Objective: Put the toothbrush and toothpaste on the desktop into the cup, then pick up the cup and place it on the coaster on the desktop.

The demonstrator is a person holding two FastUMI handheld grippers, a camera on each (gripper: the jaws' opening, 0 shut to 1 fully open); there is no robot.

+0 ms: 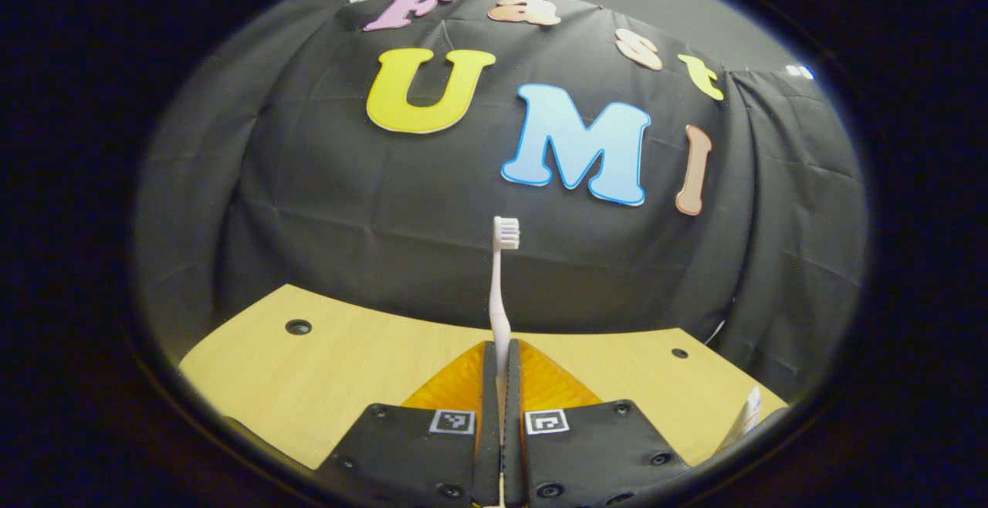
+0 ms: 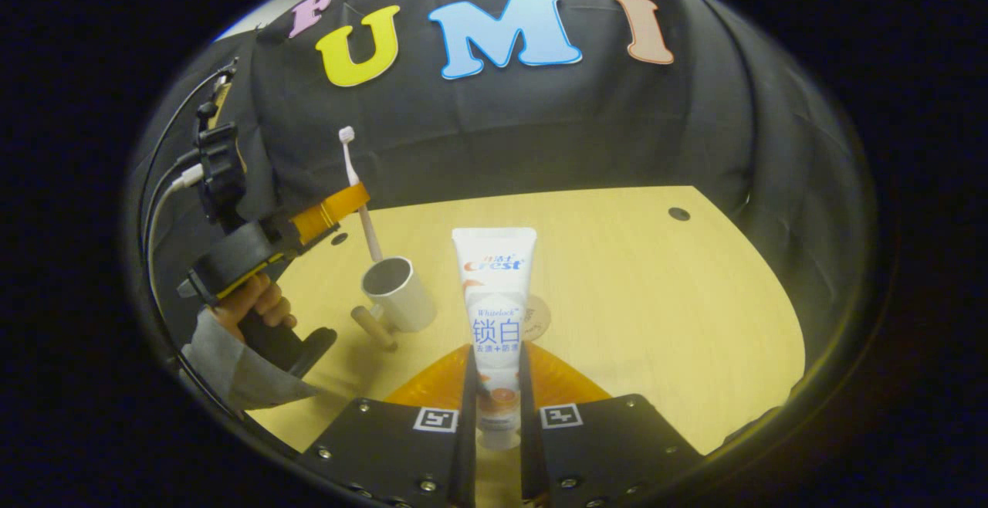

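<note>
Right gripper (image 2: 498,384): nearest the lens in the right gripper view; both fingers clamp the lower end of the toothpaste (image 2: 495,299), cap end down between them, flat crimped end up. Held that way, I judge, so the tube can go into the cup upright.

Left gripper (image 1: 501,369): in the left gripper view its fingers press together on the handle of the toothbrush (image 1: 500,292), bristles at the top. The right gripper view shows this left gripper (image 2: 340,207) farther off, gripping the brush partway along its handle.

Toothbrush: in the right gripper view the toothbrush (image 2: 356,184) stands slightly tilted, its lower end just above or at the rim of the cup (image 2: 397,293); I cannot tell whether it has entered. The pose suits a straight drop in.

Cup: upright on the desk (image 2: 656,299), mouth open, a wooden handle (image 2: 374,327) sticking out towards the person's hand (image 2: 258,303).

Coaster (image 2: 536,316): a pale disc flat on the desk, partly hidden behind the tube, near the cup's right side and bare.

Stage, as I judge it: both items lifted, neither clearly in the cup; the cup is not yet on the coaster.

Risk: the brush may tip the light cup if pushed against the rim.
</note>
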